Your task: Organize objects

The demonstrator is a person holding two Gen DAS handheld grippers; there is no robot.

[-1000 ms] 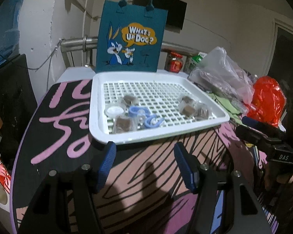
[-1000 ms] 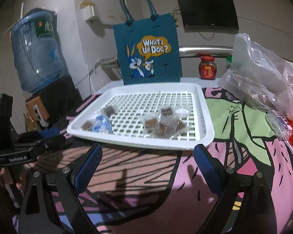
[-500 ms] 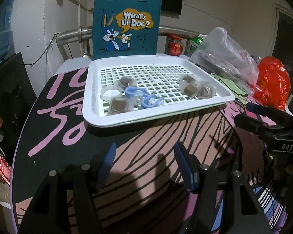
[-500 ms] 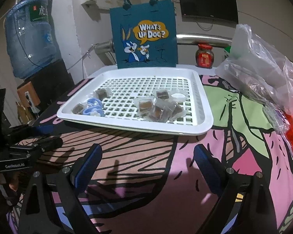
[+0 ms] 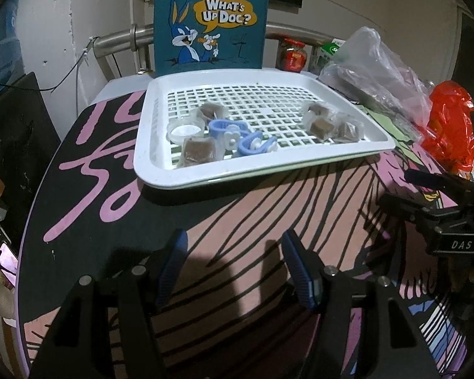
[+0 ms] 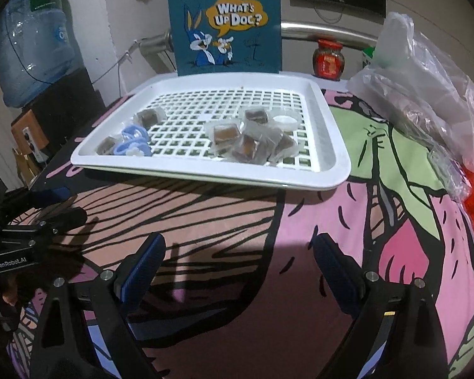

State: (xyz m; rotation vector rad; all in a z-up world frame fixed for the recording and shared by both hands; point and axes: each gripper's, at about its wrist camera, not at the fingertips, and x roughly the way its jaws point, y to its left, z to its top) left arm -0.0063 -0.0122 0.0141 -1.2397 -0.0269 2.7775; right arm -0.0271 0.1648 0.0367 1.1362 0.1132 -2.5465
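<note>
A white slotted tray (image 5: 148, 164) (image 6: 338, 145) lies on the patterned tablecloth. In it are several clear-wrapped brown sweets (image 5: 199, 151) (image 6: 249, 147), blue plastic clips (image 5: 237, 134) (image 6: 131, 142) and a small white lid (image 5: 185, 131) (image 6: 286, 120). Behind the tray stands a teal cartoon tote bag (image 5: 208, 22) (image 6: 224, 22). My left gripper (image 5: 233, 249) hovers open over the cloth, short of the tray's near edge, with nothing between its fingers. My right gripper (image 6: 237, 252) is also open and empty, likewise short of the tray.
A clear plastic bag (image 5: 376, 69) (image 6: 426, 94) and a red bag (image 5: 452, 126) lie right of the tray. A red jar (image 6: 328, 60) stands at the back. A water bottle (image 6: 31, 34) stands at far left beyond the table edge.
Both views have tilted down, so the tray and bag sit higher in the frames and more cloth shows in front. Neither gripper's opening has changed.
</note>
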